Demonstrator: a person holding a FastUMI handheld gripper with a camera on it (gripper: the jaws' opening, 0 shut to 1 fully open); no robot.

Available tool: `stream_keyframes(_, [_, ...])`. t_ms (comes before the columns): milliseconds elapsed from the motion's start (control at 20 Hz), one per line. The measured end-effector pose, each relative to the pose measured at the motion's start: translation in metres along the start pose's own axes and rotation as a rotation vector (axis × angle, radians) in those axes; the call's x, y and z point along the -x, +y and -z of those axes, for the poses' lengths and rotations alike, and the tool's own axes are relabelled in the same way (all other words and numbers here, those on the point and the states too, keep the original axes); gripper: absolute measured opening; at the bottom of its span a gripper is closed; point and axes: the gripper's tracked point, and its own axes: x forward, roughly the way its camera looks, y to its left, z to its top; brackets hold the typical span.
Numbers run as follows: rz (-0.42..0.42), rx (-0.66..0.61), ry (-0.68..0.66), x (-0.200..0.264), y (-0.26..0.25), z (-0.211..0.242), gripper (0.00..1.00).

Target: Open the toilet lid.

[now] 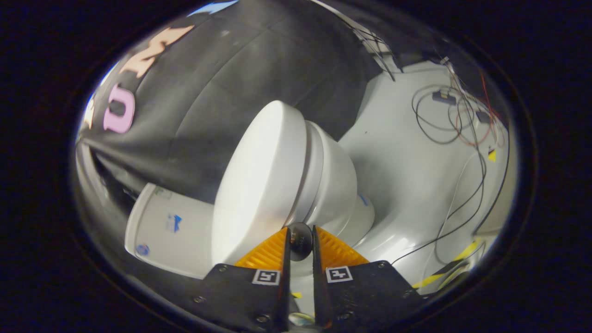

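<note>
Gripper (300, 240) pinches small round knob (299, 240) between 2 fingers, at toilet lid (259, 180) edge. Good hold for lifting lid off seat (317, 171). Lid looks barely raised.

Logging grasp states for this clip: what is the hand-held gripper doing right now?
Hand-held gripper: nearly closed around a small dark round knob by the white toilet lid; firm grip cannot be told.

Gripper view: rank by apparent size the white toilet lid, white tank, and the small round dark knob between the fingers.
1. White oval toilet lid, largest.
2. White toilet tank, partly hidden behind the lid, so unsure.
3. Small round dark knob, smallest despite being nearest; the gripper looks shut on it.
</note>
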Motion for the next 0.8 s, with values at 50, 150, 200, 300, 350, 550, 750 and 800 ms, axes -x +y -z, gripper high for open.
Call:
stream_keyframes(50, [-0.025, -0.044, 0.0, 0.002, 0.003, 0.002, 0.21])
stream_keyframes(150, [-0.042, -0.118, -0.01, -0.008, 0.002, 0.007, 0.13])
stream_keyframes(200, [-0.073, -0.122, -0.003, -0.001, 0.003, 0.003, 0.04])
stream_keyframes(300, [-0.1, -0.082, 0.004, 0.007, 0.008, 0.003, 0.01])
stream_keyframes(350, [-0.092, -0.053, -0.001, 0.007, 0.01, 0.002, 0.01])
stream_keyframes(550, [-0.102, 0.027, -0.017, 0.017, 0.021, -0.002, 0.01])
stream_keyframes(750, [-0.117, 0.068, -0.045, 0.022, 0.035, -0.007, 0.02])
stream_keyframes(800, [-0.126, 0.078, -0.054, 0.025, 0.042, -0.008, 0.02])
